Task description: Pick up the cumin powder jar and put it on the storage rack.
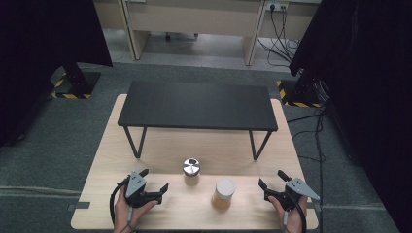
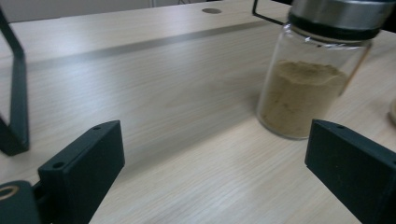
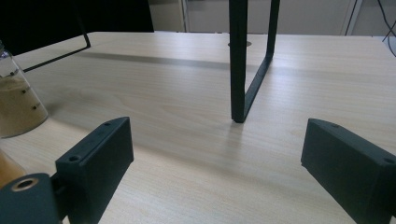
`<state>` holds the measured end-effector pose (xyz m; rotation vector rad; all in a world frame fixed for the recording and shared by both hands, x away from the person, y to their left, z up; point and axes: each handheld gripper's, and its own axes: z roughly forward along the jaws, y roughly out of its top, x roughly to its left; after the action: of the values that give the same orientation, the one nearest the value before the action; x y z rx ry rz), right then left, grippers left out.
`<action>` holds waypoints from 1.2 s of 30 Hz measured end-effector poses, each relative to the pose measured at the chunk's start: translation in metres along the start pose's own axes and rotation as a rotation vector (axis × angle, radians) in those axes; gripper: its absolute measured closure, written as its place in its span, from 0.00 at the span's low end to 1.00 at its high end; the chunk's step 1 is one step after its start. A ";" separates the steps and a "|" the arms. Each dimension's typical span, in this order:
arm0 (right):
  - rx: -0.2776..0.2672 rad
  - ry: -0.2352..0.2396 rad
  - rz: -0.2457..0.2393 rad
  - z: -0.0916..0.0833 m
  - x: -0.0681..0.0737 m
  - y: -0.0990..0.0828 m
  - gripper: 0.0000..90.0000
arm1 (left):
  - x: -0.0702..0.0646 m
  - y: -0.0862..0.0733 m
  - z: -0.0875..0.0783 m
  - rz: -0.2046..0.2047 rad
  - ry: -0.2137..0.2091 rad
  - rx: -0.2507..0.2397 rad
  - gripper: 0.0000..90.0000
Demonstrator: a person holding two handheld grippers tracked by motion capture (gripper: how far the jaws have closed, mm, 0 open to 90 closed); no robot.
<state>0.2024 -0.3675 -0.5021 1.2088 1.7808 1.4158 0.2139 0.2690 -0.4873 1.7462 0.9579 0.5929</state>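
Observation:
Two jars stand on the light wooden table (image 1: 145,204). The metal-lidded glass jar (image 1: 191,172) holds brown powder and, in the left gripper view, the same jar (image 2: 308,88) stands ahead and to the right of my jaws. A white-lidded jar (image 1: 223,194) with amber contents stands nearer the front edge. To the left of the jars my left gripper (image 1: 154,179) (image 2: 215,133) rests open with nothing between its jaws. My right gripper (image 1: 272,178) (image 3: 217,133) sits to their right, open and empty. A glass jar (image 3: 16,102) shows at the left edge of the right gripper view.
A black shelf riser (image 1: 197,104) on thin metal legs spans the back half of the table. One of its legs (image 3: 243,70) stands straight ahead of my right gripper, and another leg (image 2: 16,116) is at the left of the left gripper view. Grey floor surrounds the table.

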 end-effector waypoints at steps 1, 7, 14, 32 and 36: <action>0.000 0.000 0.000 0.000 0.000 0.000 0.10 | -0.002 0.002 0.001 0.010 -0.013 -0.002 0.04; 0.002 0.002 -0.001 0.000 0.000 0.000 0.10 | -0.012 0.016 0.013 0.060 -0.073 0.011 0.04; -0.001 0.002 0.001 0.000 0.000 0.000 0.10 | -0.021 0.026 0.038 0.074 -0.123 0.025 0.04; -0.001 0.008 0.003 0.000 -0.002 0.000 0.10 | -0.031 0.039 0.083 0.072 -0.171 0.070 0.06; 0.000 0.009 0.003 0.000 -0.002 0.000 0.10 | -0.031 0.038 0.084 0.067 -0.171 0.065 0.08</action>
<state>0.2032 -0.3693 -0.5023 1.2069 1.7853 1.4251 0.2728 0.1915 -0.4815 1.8604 0.8095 0.4511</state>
